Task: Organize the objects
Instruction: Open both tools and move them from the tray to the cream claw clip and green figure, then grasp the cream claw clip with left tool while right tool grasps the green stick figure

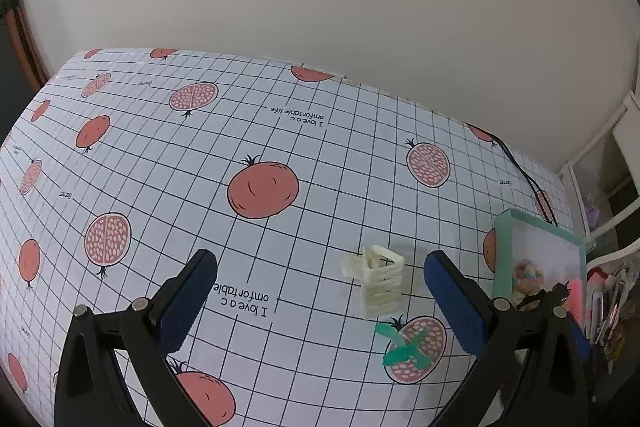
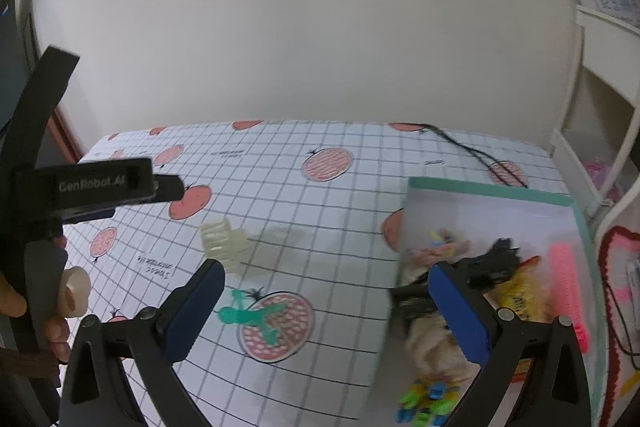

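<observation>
Two loose items were left on the tabletop [image 1: 304, 147], judging by both views. The left gripper [image 1: 320, 307] hovered with its jaws spread wide and nothing between them; a cream hair claw clip [image 1: 378, 281] stood just ahead, inside the gap and nearer the right jaw, touching neither pad. A green hair clip [image 1: 404, 347] lay flat closer in, also toward the right jaw, on a printed pomegranate.

The right gripper [image 2: 326, 311] likewise had its jaws wide apart and held nothing. From its view the green clip sat between the jaws near the left one, and the cream clip lay just beyond the left jaw's tip. Behind and around the right jaw stood the mint-rimmed storage box [image 2: 488, 187], already holding a blurred heap: a black clip, a pink comb-like piece, scrunchies and small bright beads or clips.

Most of the sorting looked done; the cream and green clips seemed to be what remained, with the cream one best placed for the left jaws.
</observation>
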A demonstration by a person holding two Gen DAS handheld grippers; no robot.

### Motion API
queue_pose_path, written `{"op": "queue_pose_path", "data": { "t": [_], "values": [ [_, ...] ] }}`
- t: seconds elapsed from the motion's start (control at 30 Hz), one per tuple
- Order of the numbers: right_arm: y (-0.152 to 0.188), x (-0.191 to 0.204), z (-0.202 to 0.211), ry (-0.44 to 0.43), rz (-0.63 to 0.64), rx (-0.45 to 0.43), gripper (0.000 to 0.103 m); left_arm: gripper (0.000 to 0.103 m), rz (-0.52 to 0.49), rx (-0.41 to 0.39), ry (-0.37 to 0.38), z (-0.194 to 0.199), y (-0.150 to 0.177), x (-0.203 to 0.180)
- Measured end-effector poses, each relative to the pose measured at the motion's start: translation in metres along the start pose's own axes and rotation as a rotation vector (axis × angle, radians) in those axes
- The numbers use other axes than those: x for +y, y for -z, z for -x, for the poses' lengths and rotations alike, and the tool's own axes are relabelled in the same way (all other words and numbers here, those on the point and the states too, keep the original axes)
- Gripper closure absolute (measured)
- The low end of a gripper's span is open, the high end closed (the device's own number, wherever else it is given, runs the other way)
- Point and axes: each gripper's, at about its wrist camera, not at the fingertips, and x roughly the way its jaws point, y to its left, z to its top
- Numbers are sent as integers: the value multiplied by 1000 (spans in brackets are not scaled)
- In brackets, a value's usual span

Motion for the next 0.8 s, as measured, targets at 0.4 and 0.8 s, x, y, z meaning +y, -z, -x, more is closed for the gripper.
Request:
{"op": "queue_pose_path", "data": {
  "t": [0.4,0.8],
  "values": [
    [13,21,-27,-29,8,83,0,0,-61,62,79,-25,7,-14],
    [25,33,-45,-42,23,140,0,0,-86,103,66,-50,17,-18]
  ]
}}
